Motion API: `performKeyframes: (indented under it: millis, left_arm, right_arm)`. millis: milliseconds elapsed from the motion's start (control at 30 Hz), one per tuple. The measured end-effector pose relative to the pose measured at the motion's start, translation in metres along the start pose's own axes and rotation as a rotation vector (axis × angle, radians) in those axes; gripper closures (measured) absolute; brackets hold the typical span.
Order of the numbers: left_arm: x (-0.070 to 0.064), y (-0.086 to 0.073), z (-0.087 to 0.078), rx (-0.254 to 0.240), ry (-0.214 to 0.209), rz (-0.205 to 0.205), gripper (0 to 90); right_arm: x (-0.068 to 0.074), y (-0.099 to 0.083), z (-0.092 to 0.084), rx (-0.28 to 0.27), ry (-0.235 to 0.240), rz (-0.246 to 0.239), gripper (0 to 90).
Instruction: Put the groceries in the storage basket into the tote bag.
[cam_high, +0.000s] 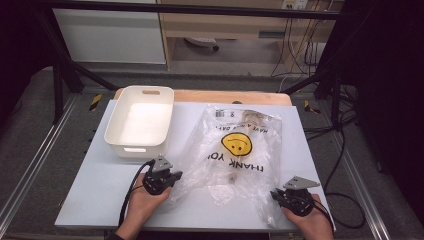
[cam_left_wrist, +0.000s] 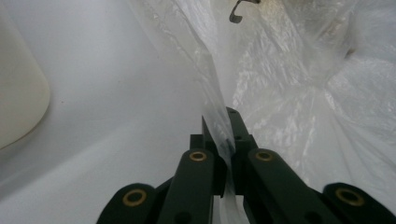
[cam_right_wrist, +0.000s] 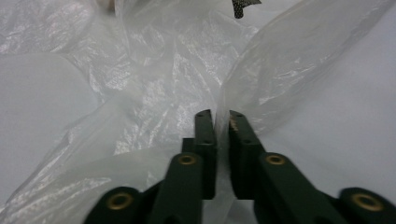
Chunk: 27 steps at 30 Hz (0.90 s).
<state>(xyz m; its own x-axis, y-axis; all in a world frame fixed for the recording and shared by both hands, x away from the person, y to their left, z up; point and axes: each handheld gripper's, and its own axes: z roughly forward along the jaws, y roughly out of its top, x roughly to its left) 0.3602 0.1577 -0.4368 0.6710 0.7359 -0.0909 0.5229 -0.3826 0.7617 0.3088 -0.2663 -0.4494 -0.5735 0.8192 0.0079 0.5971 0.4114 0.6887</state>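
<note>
Both forearms come in from the near edge of the table. The left hand (cam_high: 145, 200) wraps the left gripper (cam_high: 167, 176), which points forward and slightly right, its jaws pinched tight together. The right hand (cam_high: 307, 217) grips the right gripper (cam_high: 275, 193), which is angled forward and left, its jaws likewise clamped nearly closed.

Bare table (cam_high: 100, 185) lies left of the bag (cam_high: 235, 150); the bin (cam_high: 141, 121) blocks the far-left.
</note>
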Motion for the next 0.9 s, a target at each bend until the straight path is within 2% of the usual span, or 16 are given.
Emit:
performKeyframes:
  millis: [133, 300, 467, 600, 767, 900]
  left_arm:
    - [0.001, 0.007, -0.006, -0.009, -0.005, 0.007, 90.0]
    - [0.009, 0.021, -0.016, -0.004, 0.000, 0.020, 90.0]
    - [0.019, 0.032, -0.020, 0.014, -0.016, 0.009, 90.0]
    - [0.023, 0.040, -0.022, 0.016, -0.014, 0.023, 90.0]
    - [0.028, 0.050, -0.026, 0.003, -0.024, 0.009, 90.0]
    - [0.032, 0.058, -0.030, 0.001, -0.027, 0.011, 90.0]
  right_arm:
    - [0.001, 0.010, 0.001, -0.023, 0.028, -0.026, 90.0]
    - [-0.001, 0.034, -0.008, -0.090, 0.005, -0.062, 90.0]
    - [-0.011, 0.056, -0.019, -0.127, -0.014, -0.071, 90.0]
    - [-0.019, 0.069, -0.025, -0.142, -0.025, -0.073, 90.0]
    - [-0.026, 0.084, -0.026, -0.158, -0.032, -0.097, 90.0]
    - [-0.031, 0.095, -0.024, -0.185, -0.025, -0.086, 90.0]
